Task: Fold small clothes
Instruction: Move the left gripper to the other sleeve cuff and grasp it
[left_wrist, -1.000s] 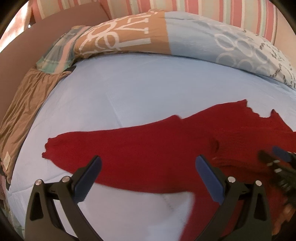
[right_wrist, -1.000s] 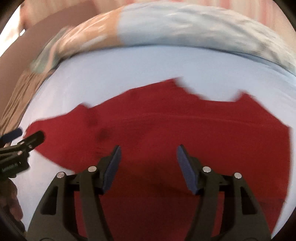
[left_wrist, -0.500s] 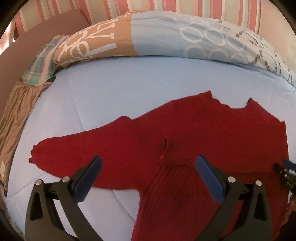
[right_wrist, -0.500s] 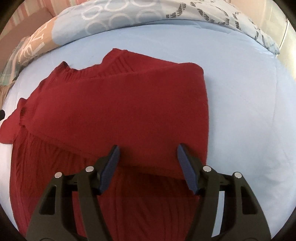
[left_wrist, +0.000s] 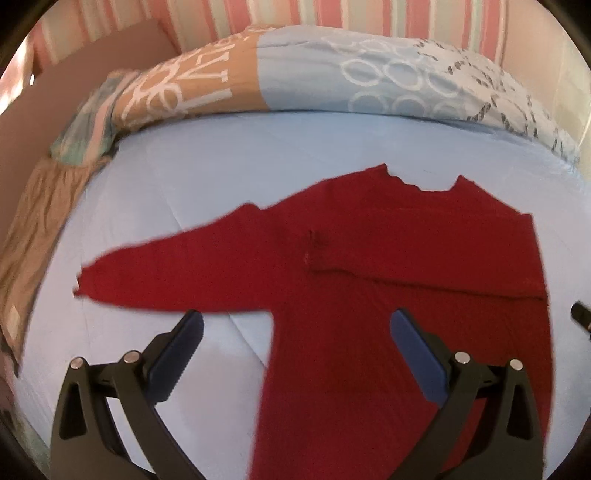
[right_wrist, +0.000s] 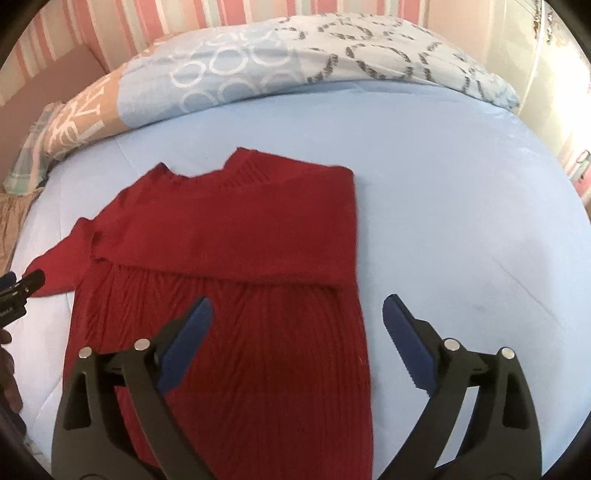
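The red sweater (right_wrist: 229, 280) lay on the blue bedsheet (right_wrist: 461, 206), its right sleeve already folded across the chest. The right gripper (right_wrist: 297, 325) was opening, nothing between its jaws, since the sleeve had been released; the left gripper (left_wrist: 295, 334) was held wide and empty, the left sleeve (left_wrist: 177, 273) judged next

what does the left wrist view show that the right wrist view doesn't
Only the left wrist view shows the whole unfolded sleeve stretched out to its cuff, and the brown fabric draped at the bed's edge.

Only the right wrist view shows the wide bare stretch of blue sheet beside the sweater's folded edge, and a person's hand behind the left gripper.

Both show the red sweater with one sleeve folded across its chest, the patterned duvet, the striped wall, and open jaws with nothing between them; the right gripper is opening.
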